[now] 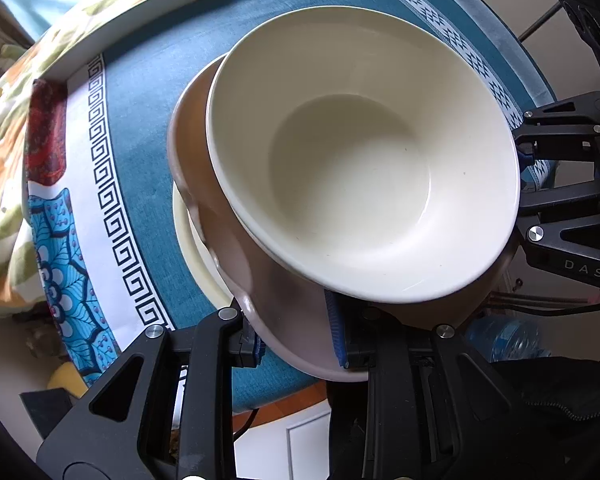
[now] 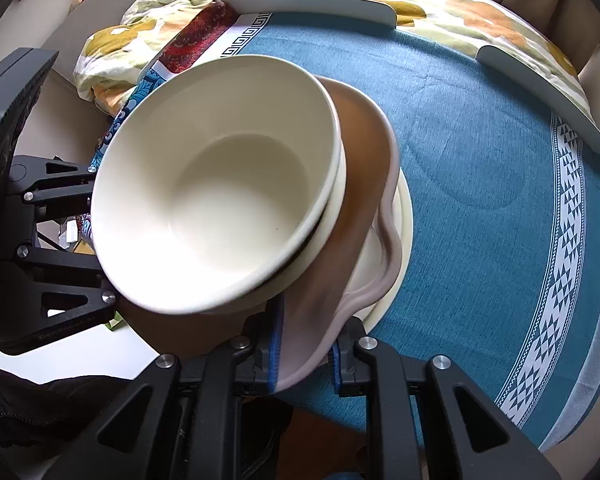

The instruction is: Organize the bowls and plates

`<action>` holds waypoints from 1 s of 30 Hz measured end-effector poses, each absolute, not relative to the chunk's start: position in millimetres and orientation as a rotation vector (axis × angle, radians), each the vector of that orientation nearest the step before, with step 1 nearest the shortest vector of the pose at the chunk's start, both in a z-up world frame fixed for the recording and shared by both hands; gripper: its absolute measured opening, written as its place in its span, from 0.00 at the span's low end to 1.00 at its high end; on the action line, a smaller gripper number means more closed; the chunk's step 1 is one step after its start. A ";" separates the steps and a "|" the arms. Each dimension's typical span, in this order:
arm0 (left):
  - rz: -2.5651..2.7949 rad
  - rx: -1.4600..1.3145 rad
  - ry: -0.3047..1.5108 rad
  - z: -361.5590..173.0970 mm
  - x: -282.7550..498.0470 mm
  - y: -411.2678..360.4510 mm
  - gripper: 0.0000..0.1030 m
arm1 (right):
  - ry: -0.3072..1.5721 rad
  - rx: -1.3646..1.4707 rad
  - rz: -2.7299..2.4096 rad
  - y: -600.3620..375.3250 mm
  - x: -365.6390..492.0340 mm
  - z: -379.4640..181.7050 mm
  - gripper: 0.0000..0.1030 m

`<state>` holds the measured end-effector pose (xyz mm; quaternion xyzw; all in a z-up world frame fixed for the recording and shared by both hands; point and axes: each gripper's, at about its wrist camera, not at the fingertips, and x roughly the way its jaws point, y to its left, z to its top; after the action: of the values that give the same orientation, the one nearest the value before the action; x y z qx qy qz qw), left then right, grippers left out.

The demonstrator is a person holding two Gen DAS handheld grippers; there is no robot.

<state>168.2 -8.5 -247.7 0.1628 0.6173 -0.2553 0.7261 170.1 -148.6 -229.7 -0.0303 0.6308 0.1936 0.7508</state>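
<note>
Bowls and plates form one stack over the blue-clothed tabletop [image 2: 480,168]: a cream plate [image 2: 405,240] lies lowest, a brown wavy-rimmed plate [image 1: 268,300] sits tilted above it, and a cream bowl [image 1: 356,168], seemingly nested in a second bowl whose rim [image 2: 336,200] shows only in the right wrist view, rides on the brown plate. The left gripper [image 1: 296,344] clamps the brown plate's rim, jaws nearly closed on it; the right gripper [image 2: 302,354] clamps the rim at another point in the same way, jaws likewise almost shut. Risk, judged from the tilt: the bowls may slide toward the lower edge if one hand drops faster than the other, and a thin rim grip may slip under the load. Whether the brown plate already bears on the cream plate cannot be told. Both grippers point steeply downward, each visible at the edge of the other's view.
</note>
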 end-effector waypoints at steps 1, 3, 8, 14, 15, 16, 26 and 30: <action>-0.562 0.360 1.362 -247.7 168.1 -8.8 0.21 | 1.380 -0.070 0.421 -147.6 170.1 -229.9 0.17; -0.560 0.355 1.367 -247.8 168.6 -8.6 0.21 | 1.390 -0.081 0.418 -147.0 169.8 -229.8 0.17; -0.537 0.340 1.401 -247.0 174.2 -8.7 0.21 | 1.418 -0.083 0.406 -145.3 173.0 -230.2 0.18; -0.540 0.344 1.438 -244.5 181.2 -9.6 0.27 | 1.434 -0.058 0.400 -146.1 174.9 -230.6 0.22; -0.543 0.351 1.443 -244.0 181.8 -11.1 0.30 | 1.437 -0.062 0.399 -146.8 174.8 -230.1 0.22; -0.546 0.356 1.451 -243.5 182.3 -12.5 0.33 | 1.441 -0.069 0.395 -144.9 175.9 -230.3 0.22; -0.555 0.401 1.426 -220.1 182.5 -18.7 0.78 | 1.456 -0.079 0.378 -145.2 173.9 -217.8 0.51; -0.549 0.392 1.422 -214.4 177.6 -16.3 0.78 | 1.444 -0.057 0.355 -152.6 168.9 -208.9 0.51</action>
<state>177.6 -16.3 -214.4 0.1764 0.6399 -0.2468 0.7060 168.9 -152.6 -208.9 -0.0258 0.6571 0.1614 0.7358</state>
